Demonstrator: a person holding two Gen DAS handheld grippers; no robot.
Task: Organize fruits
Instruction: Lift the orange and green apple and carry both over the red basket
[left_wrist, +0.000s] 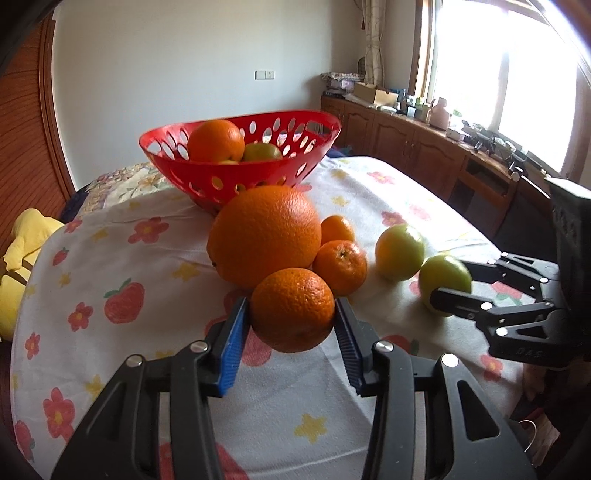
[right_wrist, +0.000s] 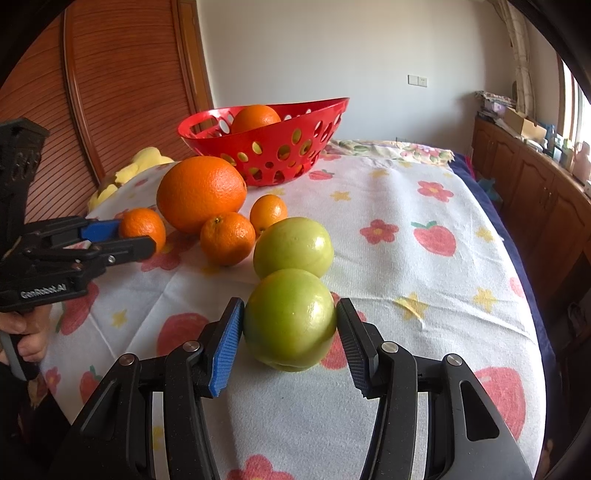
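A: Why was the left gripper clenched on that small orange at the frame's lower middle?

B: Probably to carry it to the red basket at upper centre, which already held fruit.

A: And the right gripper?

B: Its pads pressed a green apple, low in its view, likely bound for the same place.

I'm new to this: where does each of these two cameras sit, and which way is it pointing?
Left wrist view: sits on the left tongs, looking forward and down along them at a clamped orange, with the red basket behind; the right tongs show at the right edge.
Right wrist view: sits on the right tongs, looking at the green fruit they clasp; the left tongs and a hand show at left.
Shared: basket, big orange, flowered cloth.
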